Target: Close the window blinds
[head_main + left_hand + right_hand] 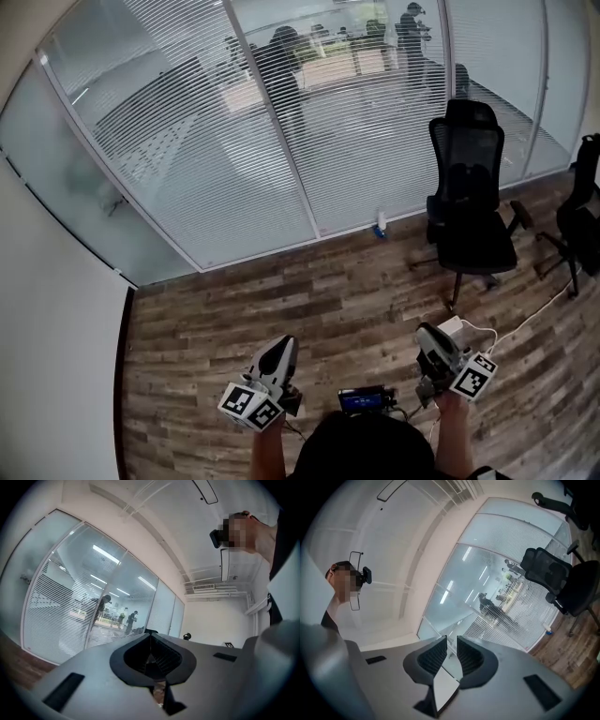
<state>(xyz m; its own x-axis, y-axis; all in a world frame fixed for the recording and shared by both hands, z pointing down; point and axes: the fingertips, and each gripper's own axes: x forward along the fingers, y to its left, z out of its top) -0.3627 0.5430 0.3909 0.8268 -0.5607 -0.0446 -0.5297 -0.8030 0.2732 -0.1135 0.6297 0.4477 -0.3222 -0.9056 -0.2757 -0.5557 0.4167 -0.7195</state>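
Observation:
The window blinds (234, 169) hang inside a glass wall across the room, their slats turned so that the room behind shows through. They also appear in the left gripper view as blinds (56, 616) and in the right gripper view as blinds (511, 606). My left gripper (278, 354) is held low by my body, far from the glass. Its jaws meet with nothing between them, as the left gripper (150, 637) shows. My right gripper (429, 337) is also low and far from the glass. The right gripper (451, 641) has a narrow gap between its jaws and holds nothing.
A black office chair (472, 202) stands before the glass at the right, with a second chair (581, 211) at the edge. A small bottle (381, 225) sits at the foot of the glass. A white box with a cable (455, 330) lies by my right gripper. A white wall (47, 328) is on the left.

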